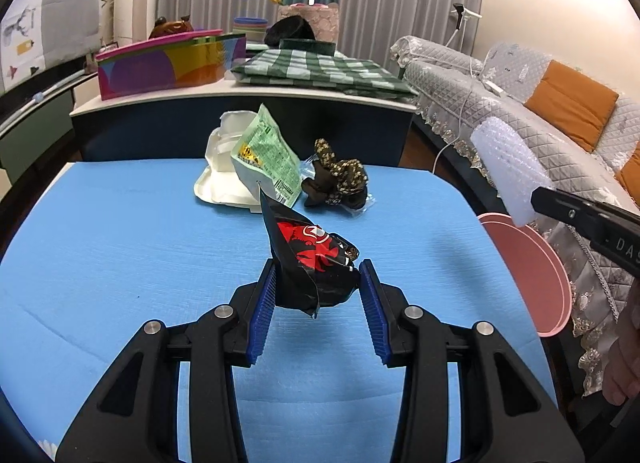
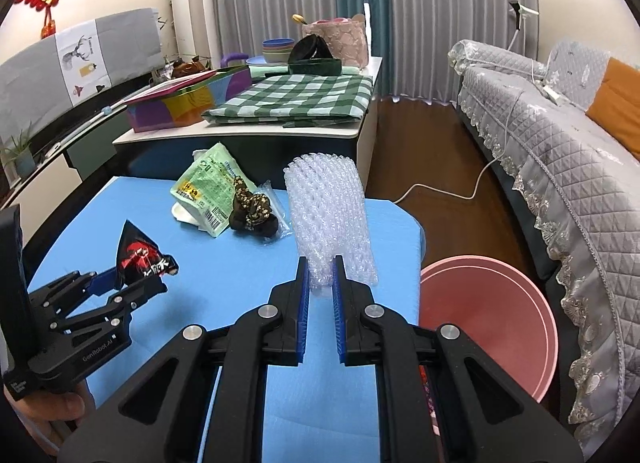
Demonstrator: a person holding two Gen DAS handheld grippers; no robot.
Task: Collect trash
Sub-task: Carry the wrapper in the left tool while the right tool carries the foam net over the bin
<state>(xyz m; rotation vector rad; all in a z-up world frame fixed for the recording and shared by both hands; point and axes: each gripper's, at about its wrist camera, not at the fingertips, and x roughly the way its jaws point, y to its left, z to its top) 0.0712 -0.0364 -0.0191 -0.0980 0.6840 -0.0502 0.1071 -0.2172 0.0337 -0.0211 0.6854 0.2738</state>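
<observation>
Both claws loaded, bin waiting. Right claw (image 2: pixel 321 275) pinched narrow on the bottom edge of a bubble wrap sheet (image 2: pixel 328 215), standing tall and floppy above the table's right edge, just beside the pink bin (image 2: pixel 520 327) on the floor below that edge. Left claw (image 1: pixel 318 283) only partly closed around a black-and-red snack wrapper (image 1: pixel 316 263), carried above the blue table (image 1: pixel 120 243) near its middle; left pad touching foil, right pad apparently a sliver clear, so probably a loose hold. Best tightened before any swing. For the drop: bubble wrap carried fully over the bin mouth, lowered so the tall sheet clears the rim, then released; otherwise likely to drape over the rim or slide to the floor. Wrapper next, same route, kept away from the other claw. Remaining near the far edge: white tray (image 1: pixel 218 179), green packet (image 1: pixel 266 159) leaning on it, dark crumpled bundle (image 1: pixel 338 179) on clear film. Hard to judge: bin's contents and depth, cut off by the claw bodies; how much of the wrapper sits between the pads; what the dark bundle really is.
</observation>
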